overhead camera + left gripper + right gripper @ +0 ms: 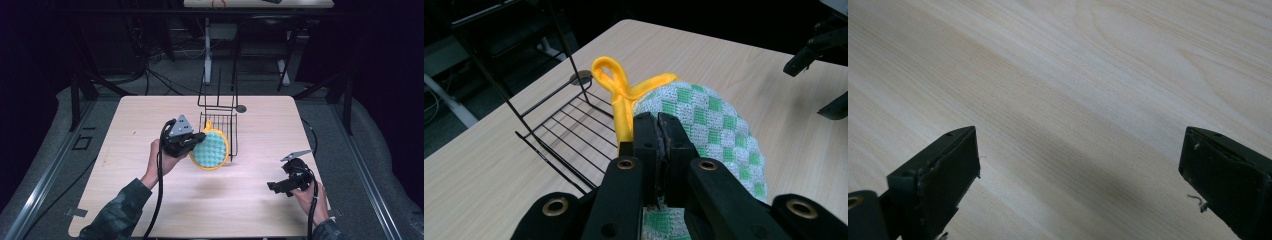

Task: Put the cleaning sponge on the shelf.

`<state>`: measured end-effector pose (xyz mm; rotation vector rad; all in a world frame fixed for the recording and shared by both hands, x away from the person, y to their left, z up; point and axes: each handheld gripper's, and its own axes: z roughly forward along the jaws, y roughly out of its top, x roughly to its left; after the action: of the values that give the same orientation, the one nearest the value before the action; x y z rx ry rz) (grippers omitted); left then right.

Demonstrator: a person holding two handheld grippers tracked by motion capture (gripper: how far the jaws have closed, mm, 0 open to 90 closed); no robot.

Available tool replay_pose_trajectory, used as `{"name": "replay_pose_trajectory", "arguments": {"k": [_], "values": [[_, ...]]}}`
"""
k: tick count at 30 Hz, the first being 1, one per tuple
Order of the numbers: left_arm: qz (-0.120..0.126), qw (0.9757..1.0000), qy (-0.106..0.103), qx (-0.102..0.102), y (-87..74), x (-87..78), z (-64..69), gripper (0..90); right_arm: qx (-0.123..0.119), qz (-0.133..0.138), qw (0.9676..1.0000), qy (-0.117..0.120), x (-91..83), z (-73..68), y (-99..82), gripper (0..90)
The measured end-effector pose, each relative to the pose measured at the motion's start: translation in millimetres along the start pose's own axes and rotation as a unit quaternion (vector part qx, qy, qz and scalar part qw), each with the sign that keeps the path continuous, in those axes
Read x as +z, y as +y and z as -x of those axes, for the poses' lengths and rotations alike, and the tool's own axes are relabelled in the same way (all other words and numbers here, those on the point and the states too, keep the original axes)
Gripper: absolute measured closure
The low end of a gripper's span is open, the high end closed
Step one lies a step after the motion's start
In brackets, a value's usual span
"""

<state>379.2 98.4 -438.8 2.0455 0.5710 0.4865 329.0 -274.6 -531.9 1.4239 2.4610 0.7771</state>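
Left gripper (197, 140) is clamped tight on the pot holder (212, 149), jaws pinched together w/ the cloth's edge between them, near its yellow loop (611, 77). The pot holder is round, green-and-white checked w/ yellow trim, held up off the table (150, 115) on edge, just at the front of the black wire rack (220, 122). It looks to be touching the rack's front wires, but can't tell for sure from the high view. In the left gripper view the loop sticks up past the jaws, w/ the rack's wire floor beyond it on the left.

Right gripper (280, 187) is well apart from all that, low over the near right part of the table, jaws wide apart w/ nothing between them; bare wood below in its own view.
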Motion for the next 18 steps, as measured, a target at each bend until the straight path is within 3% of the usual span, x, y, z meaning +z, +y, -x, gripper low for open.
{"name": "replay_pose_trajectory", "arguments": {"k": [18], "values": [[0.022,0.9994,0.017,-0.022,-5.5,16.2,-16.2,88.0,-0.008,-0.002,1.0000,-0.002,0.4,-1.6,0.1,2.4]]}}
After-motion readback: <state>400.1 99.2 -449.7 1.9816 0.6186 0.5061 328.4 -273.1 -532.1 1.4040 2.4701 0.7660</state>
